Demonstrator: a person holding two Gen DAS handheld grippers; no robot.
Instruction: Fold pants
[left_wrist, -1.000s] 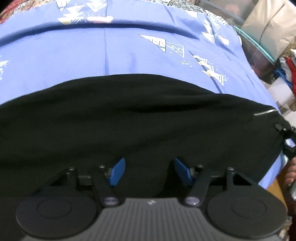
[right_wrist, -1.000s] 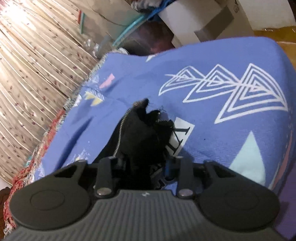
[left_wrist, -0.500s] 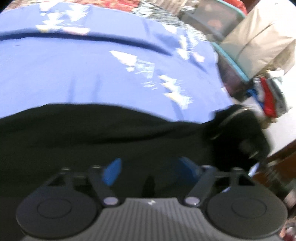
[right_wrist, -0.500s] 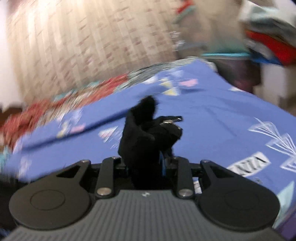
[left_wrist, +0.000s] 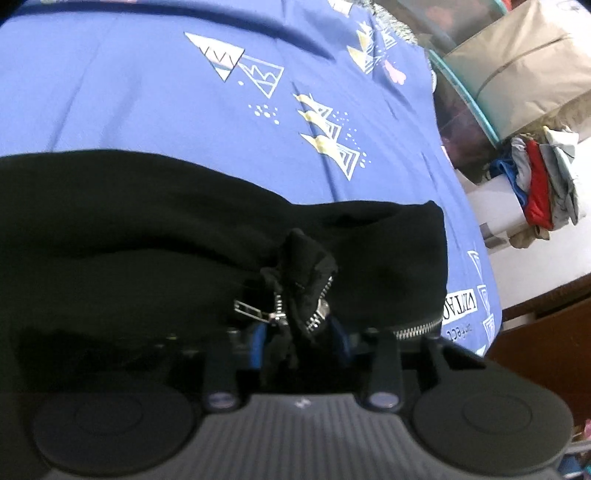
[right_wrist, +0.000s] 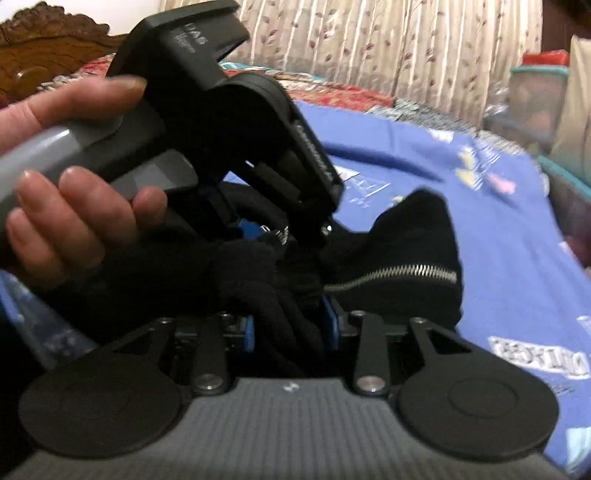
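Note:
The black pants (left_wrist: 147, 229) lie on a blue patterned bedsheet (left_wrist: 147, 92), with their right end folded over toward the left. A silver zipper (left_wrist: 417, 326) shows along the folded edge. My left gripper (left_wrist: 299, 332) is shut on a bunched zipper end of the pants. My right gripper (right_wrist: 290, 325) is shut on a thick bunch of the same black cloth (right_wrist: 399, 266). The left gripper body (right_wrist: 229, 118) and the hand holding it fill the left of the right wrist view, right next to my right gripper.
The bed's right edge (left_wrist: 480, 295) drops to a wooden floor. Past it stand a white box with piled clothes (left_wrist: 543, 184) and a beige bag (left_wrist: 517, 74). Curtains (right_wrist: 369, 44) and a carved wooden headboard (right_wrist: 44, 48) lie beyond the bed.
My right gripper has carried the pants' end leftward over the rest, up to my left gripper. My left gripper, open before, has shut on the zipper end.

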